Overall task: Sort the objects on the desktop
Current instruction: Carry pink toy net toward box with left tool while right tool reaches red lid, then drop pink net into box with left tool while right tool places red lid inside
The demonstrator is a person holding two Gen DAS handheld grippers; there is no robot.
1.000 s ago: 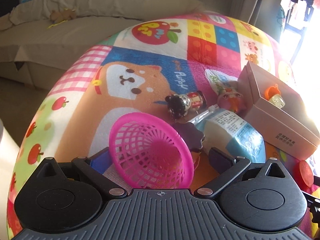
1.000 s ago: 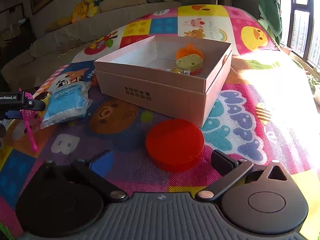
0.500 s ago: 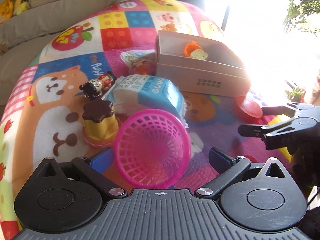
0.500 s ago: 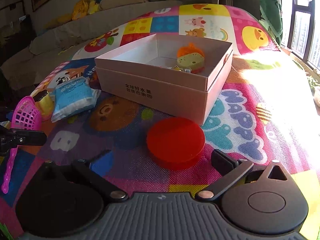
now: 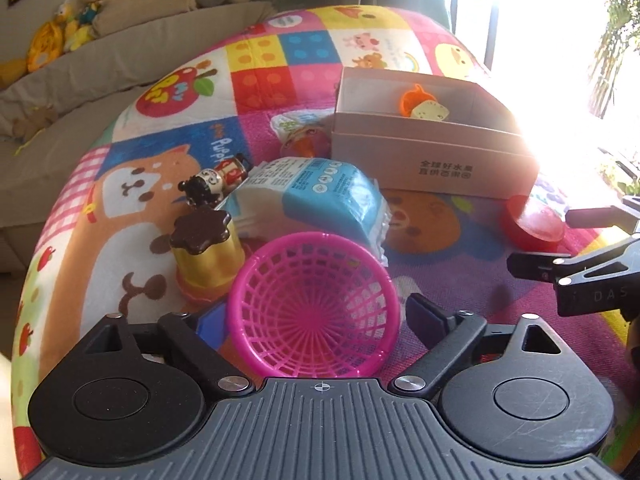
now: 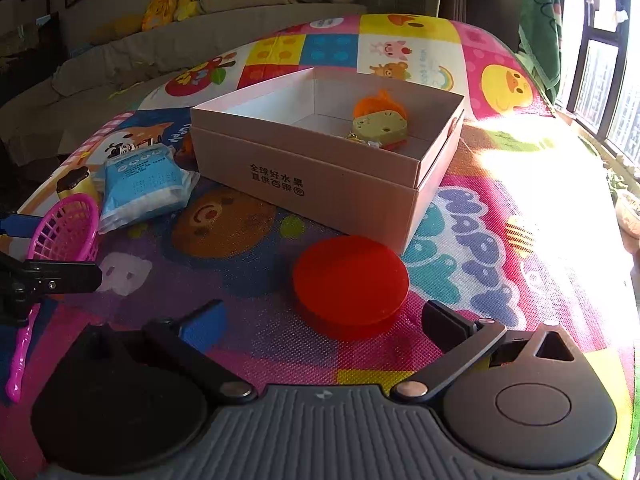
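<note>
My left gripper [image 5: 316,312] is shut on a pink plastic strainer basket [image 5: 314,304], held tilted above the mat; the basket also shows in the right wrist view [image 6: 66,228] with its handle hanging down. A pink cardboard box [image 6: 328,164] holds an orange-haired toy [image 6: 380,122]. My right gripper [image 6: 320,320] is open, just behind a red round lid [image 6: 350,284] lying on the mat. In the left wrist view the box [image 5: 432,152] and red lid [image 5: 534,226] lie ahead to the right.
A blue-white tissue pack [image 5: 312,204], a yellow pudding toy with brown top [image 5: 204,248], a small figurine [image 5: 212,184] and a round pink toy [image 5: 304,142] lie on the colourful play mat [image 6: 480,248]. A sofa with plush toys [image 6: 180,0] stands behind.
My left gripper, holding the pink basket, has swung right toward the box, bringing the right gripper into its view. The right gripper has stayed by the red lid.
</note>
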